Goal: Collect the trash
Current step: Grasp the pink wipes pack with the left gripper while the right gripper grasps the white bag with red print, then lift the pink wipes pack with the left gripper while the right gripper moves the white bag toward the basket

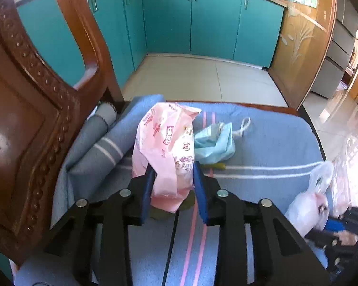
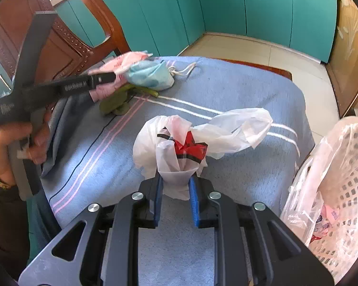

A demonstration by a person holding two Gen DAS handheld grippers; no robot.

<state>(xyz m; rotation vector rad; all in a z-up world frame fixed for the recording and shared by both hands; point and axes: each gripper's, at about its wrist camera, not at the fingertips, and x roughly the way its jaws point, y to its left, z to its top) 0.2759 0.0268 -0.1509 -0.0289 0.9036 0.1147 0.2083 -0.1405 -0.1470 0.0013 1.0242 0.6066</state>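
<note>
While both grippers grasp trash above the blue-blanketed seat (image 1: 262,143), left gripper (image 1: 171,181) clenching the pink wrapper (image 1: 164,147), right gripper (image 2: 175,186) the white plastic bag (image 2: 179,143), face mask (image 1: 214,145) and green peels (image 2: 114,104) remain; the lined basket (image 2: 341,190) holds some already.

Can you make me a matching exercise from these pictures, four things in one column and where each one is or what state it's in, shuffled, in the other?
Column one:
1. pink wrapper
2. white plastic bag
3. blue face mask
4. white basket

Column two:
A. lying loose on the blue blanket, nothing gripping it
B. pinched in the right gripper
C. standing at the right edge of the blanket, lined with clear plastic
D. between the fingers of the left gripper

Pairs: 1-D, 2-B, 3-A, 4-C
</note>
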